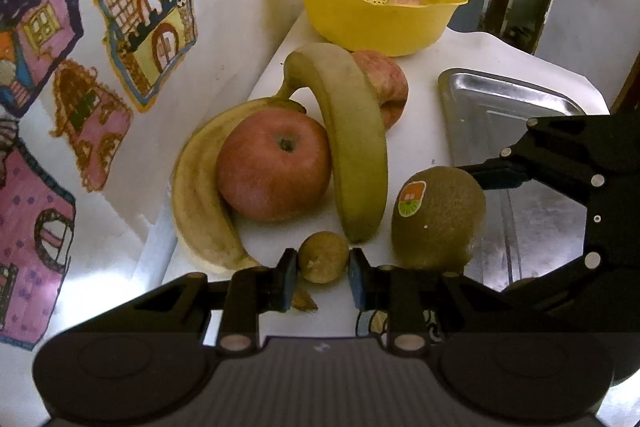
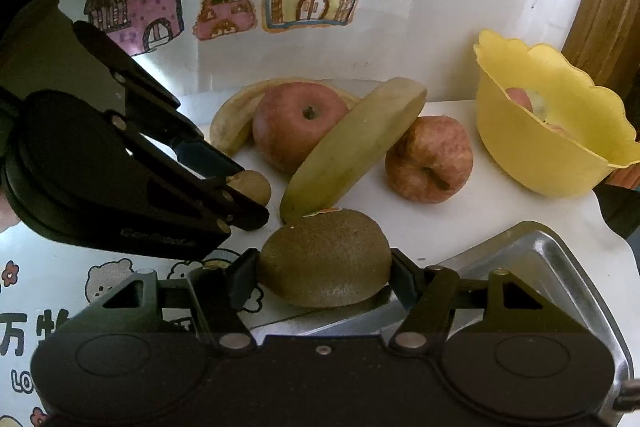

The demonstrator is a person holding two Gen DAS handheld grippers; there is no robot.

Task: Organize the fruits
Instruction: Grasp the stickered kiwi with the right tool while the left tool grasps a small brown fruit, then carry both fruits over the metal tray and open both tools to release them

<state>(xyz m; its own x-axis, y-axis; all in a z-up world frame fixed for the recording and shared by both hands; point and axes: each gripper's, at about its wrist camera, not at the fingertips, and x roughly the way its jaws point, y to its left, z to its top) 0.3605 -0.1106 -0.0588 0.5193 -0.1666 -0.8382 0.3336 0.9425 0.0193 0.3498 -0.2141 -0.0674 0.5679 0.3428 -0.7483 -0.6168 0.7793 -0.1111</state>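
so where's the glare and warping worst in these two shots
Left wrist view: glare washes out the metal tray and white table edge; wall pictures bow at the rim. Right wrist view: yellow bowl stretched sideways, black corners vignetted, fruit sharp.

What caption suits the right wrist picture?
Right tool grips a kiwi beside bananas, apples and a yellow bowl.

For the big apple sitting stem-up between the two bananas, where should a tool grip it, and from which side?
Grip the apple across its widest middle, coming down from above. Its stem points up and its top is clear, while the bananas hug both flanks, so set the pads front and back, where there is free room.
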